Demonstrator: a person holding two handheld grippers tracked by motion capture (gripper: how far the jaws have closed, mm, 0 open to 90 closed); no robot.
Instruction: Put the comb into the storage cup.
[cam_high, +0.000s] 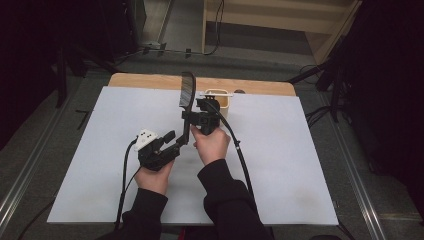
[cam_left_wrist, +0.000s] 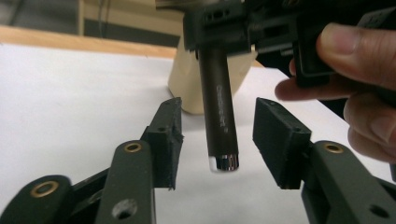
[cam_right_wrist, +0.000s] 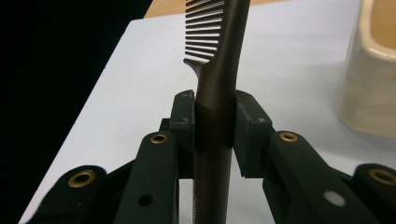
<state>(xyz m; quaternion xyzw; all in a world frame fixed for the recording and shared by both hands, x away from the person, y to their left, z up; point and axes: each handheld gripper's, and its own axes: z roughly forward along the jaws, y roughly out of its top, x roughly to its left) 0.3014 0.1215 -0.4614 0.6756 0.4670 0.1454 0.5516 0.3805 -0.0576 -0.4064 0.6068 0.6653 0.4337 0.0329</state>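
Note:
A dark comb (cam_high: 187, 95) with a long round handle stands upright over the middle of the white table. My right gripper (cam_high: 196, 117) is shut on its handle (cam_right_wrist: 215, 121), with the teeth (cam_right_wrist: 203, 30) rising above the jaws. In the left gripper view the handle's lower end (cam_left_wrist: 219, 126) with its silver cap hangs between my left gripper's open jaws, touching neither pad. My left gripper (cam_high: 176, 141) sits low and to the left of the right one. A cream cup (cam_high: 218, 102) stands just behind the right gripper.
The white board (cam_high: 280, 165) covers a wooden table whose far edge (cam_high: 150, 80) shows behind it. Cables trail from both grippers toward the person. Dark floor and stands surround the table; the board's left and right sides are bare.

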